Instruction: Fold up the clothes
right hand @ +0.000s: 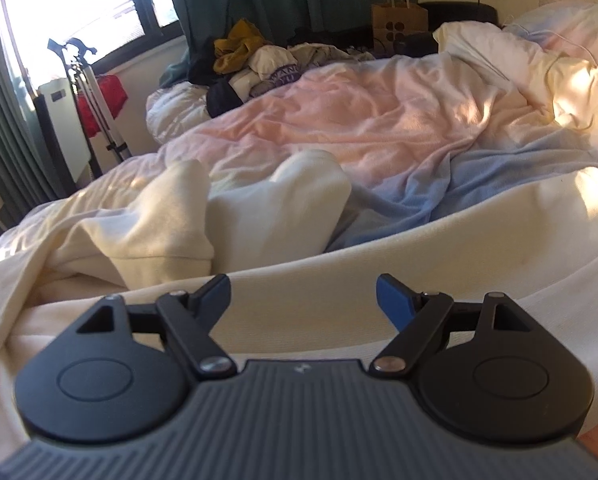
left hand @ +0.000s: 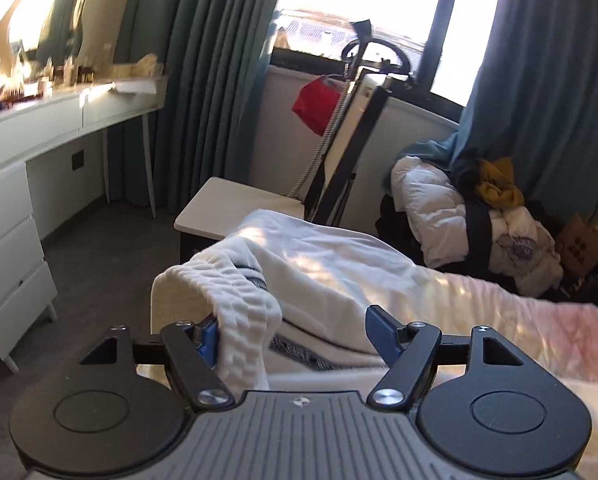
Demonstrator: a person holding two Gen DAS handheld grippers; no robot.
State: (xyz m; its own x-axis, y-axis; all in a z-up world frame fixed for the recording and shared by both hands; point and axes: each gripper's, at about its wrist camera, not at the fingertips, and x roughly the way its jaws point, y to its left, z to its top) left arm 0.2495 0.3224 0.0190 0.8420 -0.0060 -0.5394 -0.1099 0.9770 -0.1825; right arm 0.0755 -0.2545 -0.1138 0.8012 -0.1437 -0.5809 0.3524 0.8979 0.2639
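A white knit garment (left hand: pixel 319 264) lies bunched on the bed near its corner. Its ribbed hem (left hand: pixel 243 320) hangs over the left finger (left hand: pixel 207 340) of my left gripper (left hand: pixel 293 326), whose jaws stand wide apart and do not press on the cloth. In the right wrist view the cream garment (right hand: pixel 259 208) spreads over the bed, with two rounded folds sticking up ahead and a broad smooth band (right hand: pixel 459 232) just beyond the fingers. My right gripper (right hand: pixel 302 286) hovers open over that band with nothing between its pads.
A pink and blue blanket (right hand: pixel 379 120) covers the bed. A heap of clothes (right hand: pixel 251 60) sits at the far side by the curtains. Past the bed corner stand a small white table (left hand: pixel 235 208), a black stand (left hand: pixel 359 120) and a white dresser (left hand: pixel 59 112).
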